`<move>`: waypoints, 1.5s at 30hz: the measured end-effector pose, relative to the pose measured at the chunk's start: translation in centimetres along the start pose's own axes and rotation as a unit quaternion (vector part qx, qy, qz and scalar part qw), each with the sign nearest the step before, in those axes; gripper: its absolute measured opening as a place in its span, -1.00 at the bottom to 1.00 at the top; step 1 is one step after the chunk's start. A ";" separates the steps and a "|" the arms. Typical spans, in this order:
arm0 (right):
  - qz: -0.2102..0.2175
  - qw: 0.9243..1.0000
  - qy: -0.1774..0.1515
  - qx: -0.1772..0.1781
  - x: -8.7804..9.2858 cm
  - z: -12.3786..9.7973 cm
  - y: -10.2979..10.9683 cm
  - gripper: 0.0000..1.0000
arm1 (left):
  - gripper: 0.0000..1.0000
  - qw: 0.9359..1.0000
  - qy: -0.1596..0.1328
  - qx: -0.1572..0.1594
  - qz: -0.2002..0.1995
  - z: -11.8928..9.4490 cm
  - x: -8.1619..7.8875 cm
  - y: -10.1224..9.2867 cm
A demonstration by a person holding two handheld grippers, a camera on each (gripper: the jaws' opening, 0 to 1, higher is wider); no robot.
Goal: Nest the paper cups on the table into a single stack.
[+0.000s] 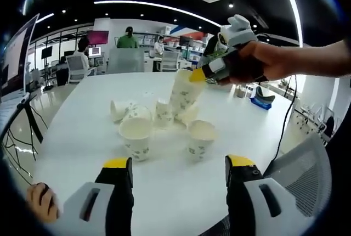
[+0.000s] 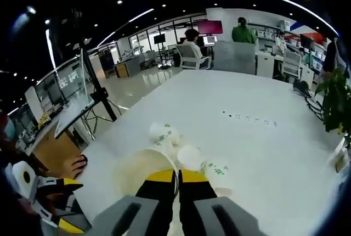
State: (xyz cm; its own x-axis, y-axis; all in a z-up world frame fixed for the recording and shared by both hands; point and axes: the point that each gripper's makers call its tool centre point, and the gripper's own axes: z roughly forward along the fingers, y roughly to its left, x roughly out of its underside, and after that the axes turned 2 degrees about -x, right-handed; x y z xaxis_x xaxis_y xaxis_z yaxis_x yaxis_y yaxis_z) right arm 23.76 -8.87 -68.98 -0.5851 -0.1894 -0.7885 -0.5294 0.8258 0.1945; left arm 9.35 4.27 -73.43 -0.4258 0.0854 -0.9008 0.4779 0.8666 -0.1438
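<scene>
Several white paper cups with green print lie grouped mid-table (image 1: 82, 131). Two stand upright at the front, one (image 1: 135, 137) on the left and one (image 1: 200, 139) on the right, a smaller one (image 1: 163, 113) behind them, and tipped cups (image 1: 118, 110) at the back left. My left gripper (image 1: 179, 164) is open, low and short of the front cups, with nothing between its jaws. My right gripper (image 1: 198, 74) reaches in from the right, held by a hand, and is shut on the rim of a tilted cup stack (image 1: 184, 90) above the group. In the right gripper view my right gripper (image 2: 176, 177) pinches that stack's rim (image 2: 140, 173), with loose cups (image 2: 163, 133) beyond.
A grey mesh office chair (image 1: 307, 164) stands at the table's near right edge. A monitor on a stand (image 1: 13, 55) is off the left edge. People and desks are far behind. A potted plant (image 2: 334, 104) stands at the right. My left gripper (image 2: 55, 203) shows low left.
</scene>
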 end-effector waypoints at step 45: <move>-0.010 0.998 0.053 -0.017 6.0 -2.4 3.0 -1.00 | 0.36 1.000 0.003 0.007 0.011 0.0 0.1 -0.5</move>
State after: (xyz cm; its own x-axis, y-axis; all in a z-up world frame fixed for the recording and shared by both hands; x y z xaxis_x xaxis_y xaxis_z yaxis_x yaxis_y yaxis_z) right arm 17.14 -8.78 -71.73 -0.6346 -0.2618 -0.7271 -0.5607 0.8035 0.2001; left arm 9.08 3.85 -73.50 -0.4196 0.1078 -0.9013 0.4988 0.8569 -0.1297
